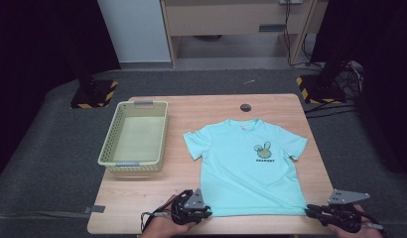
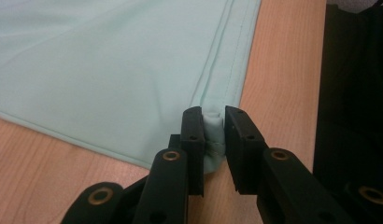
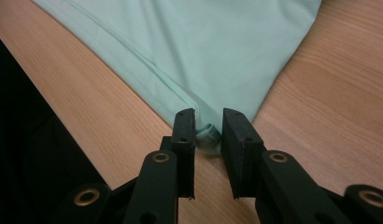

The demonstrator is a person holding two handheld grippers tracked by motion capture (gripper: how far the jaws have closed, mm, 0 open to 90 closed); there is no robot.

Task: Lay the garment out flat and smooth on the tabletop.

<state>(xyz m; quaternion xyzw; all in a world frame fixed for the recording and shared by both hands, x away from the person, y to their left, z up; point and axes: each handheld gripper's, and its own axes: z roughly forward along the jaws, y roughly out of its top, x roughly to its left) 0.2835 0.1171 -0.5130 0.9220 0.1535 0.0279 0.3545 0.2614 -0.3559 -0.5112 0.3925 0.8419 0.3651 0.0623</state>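
Observation:
A mint-green T-shirt (image 1: 241,171) with a small printed logo lies flat, face up, on the wooden table (image 1: 137,198), its hem toward the near edge. My left gripper (image 1: 207,213) sits at the hem's left corner. In the left gripper view its jaws (image 2: 213,119) pinch a bunched fold of that T-shirt (image 2: 110,70) corner. My right gripper (image 1: 308,211) is at the hem's right corner. In the right gripper view its jaws (image 3: 208,121) hold the curled tip of the T-shirt (image 3: 203,42).
A pale yellow-green plastic basket (image 1: 110,134) stands hollow on the table's left side, apart from the shirt's sleeve. A dark round cable hole (image 1: 246,107) sits near the far edge. Bare wood lies between the basket and my left gripper.

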